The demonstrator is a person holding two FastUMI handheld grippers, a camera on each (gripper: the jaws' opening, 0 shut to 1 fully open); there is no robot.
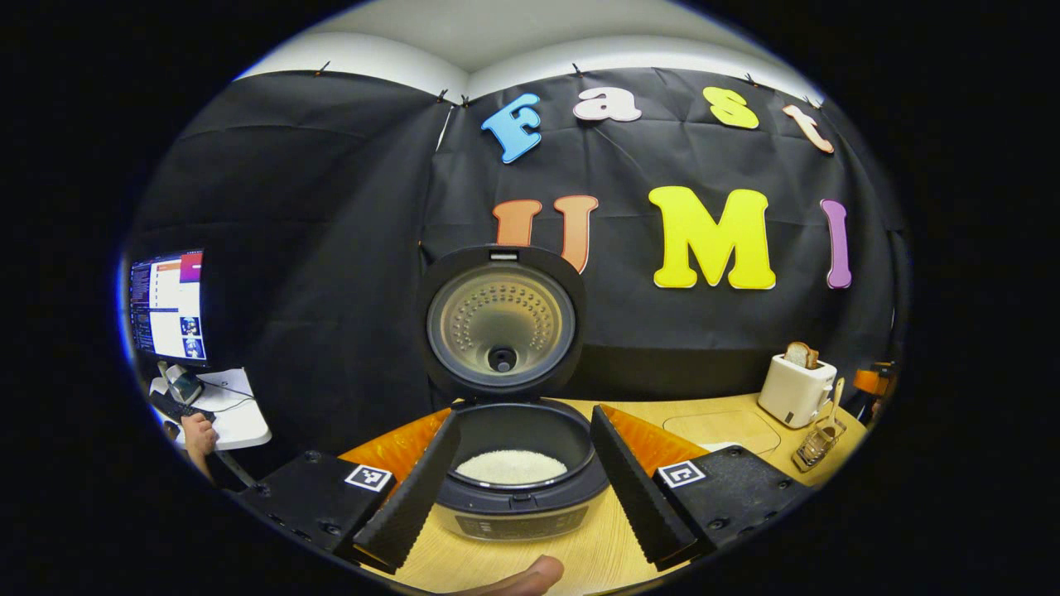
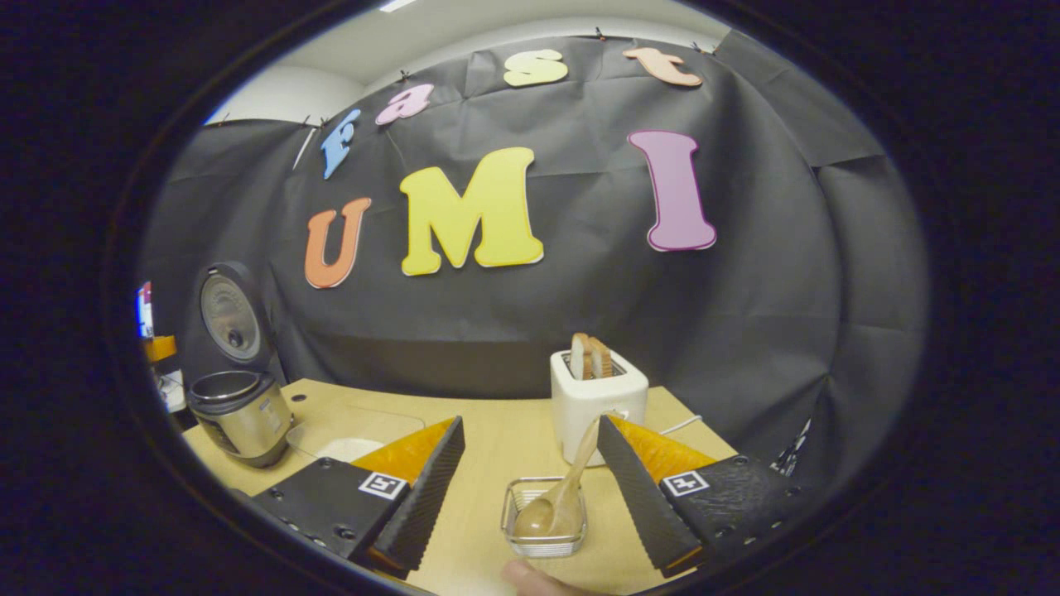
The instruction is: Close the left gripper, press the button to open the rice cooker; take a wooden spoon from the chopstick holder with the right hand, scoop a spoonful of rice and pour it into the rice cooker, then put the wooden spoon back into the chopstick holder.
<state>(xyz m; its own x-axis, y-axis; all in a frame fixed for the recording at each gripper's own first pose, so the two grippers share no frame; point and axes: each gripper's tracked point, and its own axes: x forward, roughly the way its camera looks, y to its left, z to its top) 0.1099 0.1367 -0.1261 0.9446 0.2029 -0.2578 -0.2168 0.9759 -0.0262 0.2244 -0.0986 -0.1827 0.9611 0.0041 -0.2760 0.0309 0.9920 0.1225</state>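
Left gripper jaws spread wide, nothing held, straddling the rice cooker at the table's near edge; lid upright, white rice in the pot. Right gripper also wide and empty, wooden spoon leaning bowl-down in the clear chopstick holder between its fingers. Toaster with bread just behind, toward the back edge.

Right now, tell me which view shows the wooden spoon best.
The right gripper view: the light wooden spoon lies close between the open fingers, bowl down in a clear square holder. The left gripper view shows it small and far off, beside the white toaster.
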